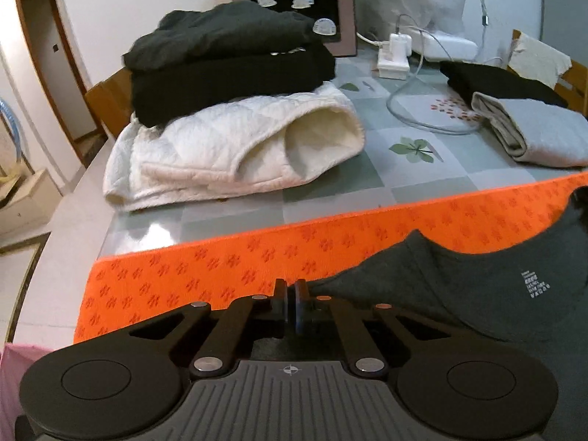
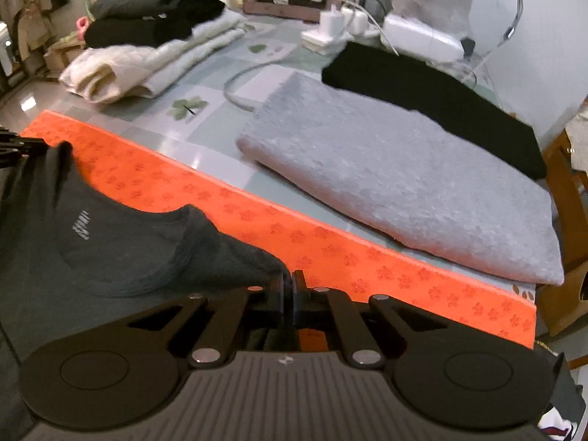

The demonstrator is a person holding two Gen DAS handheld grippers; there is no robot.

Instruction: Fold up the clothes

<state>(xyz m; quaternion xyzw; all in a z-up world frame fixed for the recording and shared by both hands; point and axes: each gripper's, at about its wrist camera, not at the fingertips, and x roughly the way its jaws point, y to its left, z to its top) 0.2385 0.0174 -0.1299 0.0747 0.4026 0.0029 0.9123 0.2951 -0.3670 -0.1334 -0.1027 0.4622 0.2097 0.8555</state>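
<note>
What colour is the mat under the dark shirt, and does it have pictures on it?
Bright orange mat with small darker flower-like prints, clearest in the right wrist view.

A dark grey shirt [image 1: 477,294] lies on an orange mat [image 1: 220,268], neck hole up, with a small white label inside. Each gripper pinches one shoulder edge, so the neckline sags between them.

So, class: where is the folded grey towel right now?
The grey towel lies at the table's right side, beyond the orange mat, with a black garment directly behind it.
</note>
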